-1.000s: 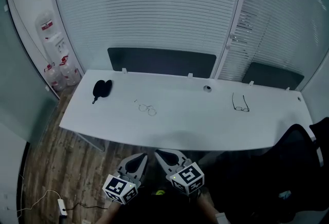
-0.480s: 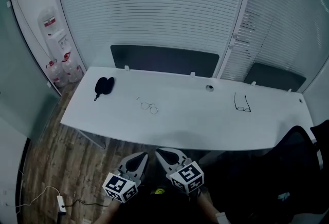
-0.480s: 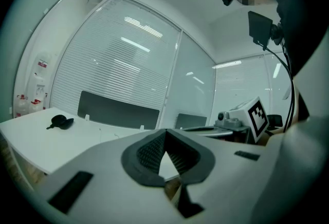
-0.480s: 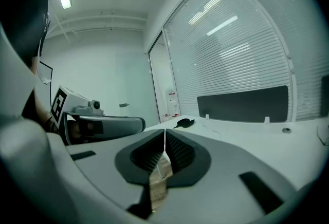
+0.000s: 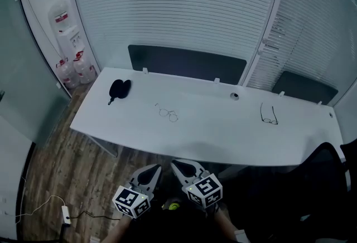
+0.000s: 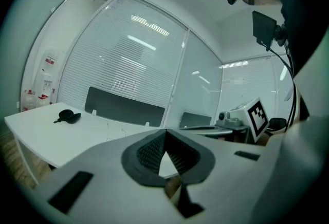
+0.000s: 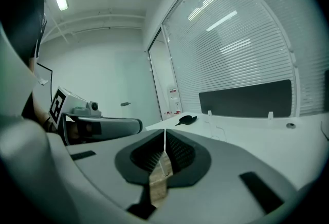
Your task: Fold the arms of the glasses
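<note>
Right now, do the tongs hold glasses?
No, wire glasses and dark glasses lie on the table, far from left tongs and right tongs.

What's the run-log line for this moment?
left gripper: shut, empty | right gripper: shut, empty | thin glasses, dark glasses: untouched on table

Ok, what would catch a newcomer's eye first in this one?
A long white table spans the middle of the head view. On it lie a black case at the left end, wire-rimmed glasses left of centre and dark-framed glasses toward the right. The left gripper and right gripper hang shut and empty at the bottom edge, short of the table.
</note>
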`<action>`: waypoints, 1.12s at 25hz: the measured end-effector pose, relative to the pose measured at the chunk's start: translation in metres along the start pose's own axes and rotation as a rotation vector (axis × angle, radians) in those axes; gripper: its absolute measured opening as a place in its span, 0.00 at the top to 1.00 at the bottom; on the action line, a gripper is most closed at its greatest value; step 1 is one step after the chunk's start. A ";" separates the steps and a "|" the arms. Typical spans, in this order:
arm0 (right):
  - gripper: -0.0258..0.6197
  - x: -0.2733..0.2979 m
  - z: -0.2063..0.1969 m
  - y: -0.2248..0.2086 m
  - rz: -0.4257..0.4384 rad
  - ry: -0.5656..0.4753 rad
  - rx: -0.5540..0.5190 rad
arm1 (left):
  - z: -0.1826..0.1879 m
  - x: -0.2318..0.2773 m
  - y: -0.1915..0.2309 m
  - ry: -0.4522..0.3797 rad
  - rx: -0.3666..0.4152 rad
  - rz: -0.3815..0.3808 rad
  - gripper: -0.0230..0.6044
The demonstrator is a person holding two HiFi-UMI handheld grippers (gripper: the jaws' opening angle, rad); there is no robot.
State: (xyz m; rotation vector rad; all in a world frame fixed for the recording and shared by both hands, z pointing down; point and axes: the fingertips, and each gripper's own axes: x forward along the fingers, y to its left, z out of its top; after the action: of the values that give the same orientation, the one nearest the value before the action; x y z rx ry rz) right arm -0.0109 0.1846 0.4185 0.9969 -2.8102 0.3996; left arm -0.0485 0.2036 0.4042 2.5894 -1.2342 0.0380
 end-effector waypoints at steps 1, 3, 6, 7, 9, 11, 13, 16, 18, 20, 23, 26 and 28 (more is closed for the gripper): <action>0.93 0.002 -0.001 -0.001 0.001 0.003 0.000 | -0.001 0.000 0.002 0.002 -0.006 0.001 0.95; 0.93 0.006 -0.001 -0.003 -0.001 0.008 -0.004 | -0.002 0.001 0.007 0.002 -0.019 0.001 0.95; 0.93 0.012 -0.002 -0.008 -0.008 0.020 -0.002 | 0.000 0.009 0.015 0.003 -0.013 -0.009 0.95; 0.93 0.014 -0.003 -0.011 -0.013 0.025 0.002 | -0.001 0.013 0.017 0.008 -0.004 -0.017 0.95; 0.93 0.019 -0.004 -0.019 -0.029 0.033 0.007 | -0.001 0.023 0.022 0.019 0.017 -0.034 0.95; 0.93 0.025 -0.003 -0.029 -0.047 0.041 0.007 | -0.001 0.033 0.029 0.025 0.027 -0.048 0.95; 0.93 0.030 -0.001 -0.038 -0.066 0.048 0.006 | 0.001 0.042 0.037 0.027 0.025 -0.062 0.95; 0.93 0.039 0.001 -0.051 -0.093 0.059 0.007 | 0.003 0.054 0.048 0.031 0.022 -0.081 0.95; 0.93 0.046 0.001 -0.059 -0.105 0.067 0.009 | 0.004 0.061 0.057 0.034 0.020 -0.089 0.95; 0.93 0.053 0.002 -0.064 -0.111 0.074 0.010 | 0.005 0.068 0.064 0.037 0.021 -0.095 0.95; 0.93 0.065 0.007 -0.071 -0.112 0.086 0.016 | 0.009 0.077 0.072 0.048 0.022 -0.109 0.95; 0.93 0.077 0.011 -0.078 -0.114 0.100 0.022 | 0.013 0.086 0.078 0.059 0.021 -0.129 0.95; 0.93 0.086 0.012 -0.082 -0.116 0.111 0.022 | 0.015 0.091 0.086 0.066 0.015 -0.134 0.95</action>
State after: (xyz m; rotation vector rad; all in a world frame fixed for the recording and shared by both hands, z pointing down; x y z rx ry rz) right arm -0.0257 0.0686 0.4420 1.0994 -2.6408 0.4577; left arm -0.0581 0.0793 0.4220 2.6547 -1.0394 0.1049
